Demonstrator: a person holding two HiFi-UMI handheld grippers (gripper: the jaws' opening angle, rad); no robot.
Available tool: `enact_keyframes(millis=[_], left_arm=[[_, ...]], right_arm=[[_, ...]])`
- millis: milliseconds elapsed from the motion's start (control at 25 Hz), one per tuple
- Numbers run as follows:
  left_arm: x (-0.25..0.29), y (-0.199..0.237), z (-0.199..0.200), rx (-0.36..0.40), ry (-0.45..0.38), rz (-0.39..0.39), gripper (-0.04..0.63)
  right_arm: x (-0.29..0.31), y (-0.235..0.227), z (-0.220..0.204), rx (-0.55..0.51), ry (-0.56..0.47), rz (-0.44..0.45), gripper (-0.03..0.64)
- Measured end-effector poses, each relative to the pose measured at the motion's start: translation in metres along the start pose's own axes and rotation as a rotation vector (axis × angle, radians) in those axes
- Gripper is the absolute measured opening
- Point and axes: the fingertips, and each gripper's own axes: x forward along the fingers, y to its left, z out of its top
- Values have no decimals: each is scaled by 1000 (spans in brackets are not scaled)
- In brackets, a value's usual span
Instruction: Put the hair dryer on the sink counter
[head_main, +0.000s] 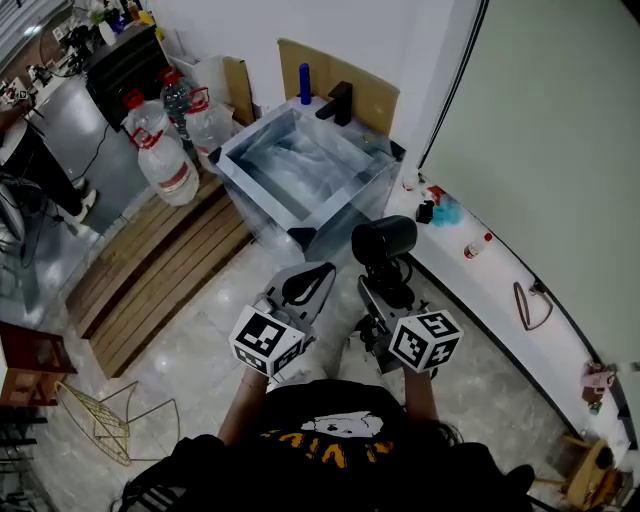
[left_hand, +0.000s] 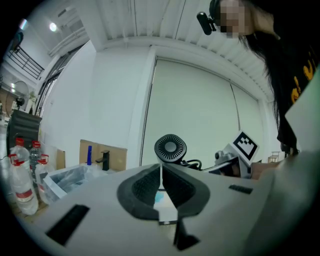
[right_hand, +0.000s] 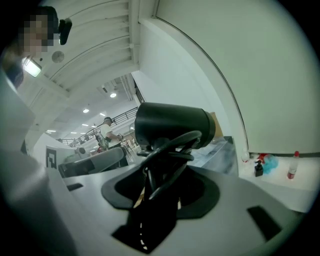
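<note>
Water bottles (head_main: 165, 160): 3 big clear ones with red caps stood far left on the floor. The left gripper view cut them at its edge; the right gripper view did not show them.
Wooden platform (head_main: 160, 265): slatted, beside the bottles, seen in the head view alone.
Sink (head_main: 255, 133): a square basin ahead of both grippers. Its inside looked filmy and was hard to make out. A black faucet (head_main: 340, 102) and a blue bottle (head_main: 305, 83) stood at its far rim.
Left gripper (head_main: 308, 285): clenched. Its own view showed the 2 pads pressed together at the tips (left_hand: 161, 167) with nothing between them, which the head view could not settle.
Hair dryer (head_main: 385, 240): black, held up in the air just right of the left gripper, short of the sink and resting on nothing. The left gripper view alone showed its round rear grille (left_hand: 170, 148). The right gripper view showed its barrel from the side (right_hand: 172, 125).
Right gripper (head_main: 385, 290): grasping the hair dryer by the handle (right_hand: 160, 175). The wound black cord covered most of the handle, so where the pads met it was hard to see.
Worktop (head_main: 480, 290): a white ledge along the right wall, carrying a red-capped bottle (head_main: 478, 245) and a blue item (head_main: 445, 212) too small to name.
Background person (right_hand: 106, 132): far off, visible only in the right gripper view.
</note>
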Motion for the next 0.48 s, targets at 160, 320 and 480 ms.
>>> enact_keyframes(millis=[160,320,480], left_arm=[[47,20,7,9,7,23,17],[98,36,20,15,-1,44,17],[137,46,25,16,7,63,17]], right_arm=[[23,-41,27,-11,12,13,181],[42,-82,58,-25,28,35,181],[59,-114,77,-17,41,72,181]])
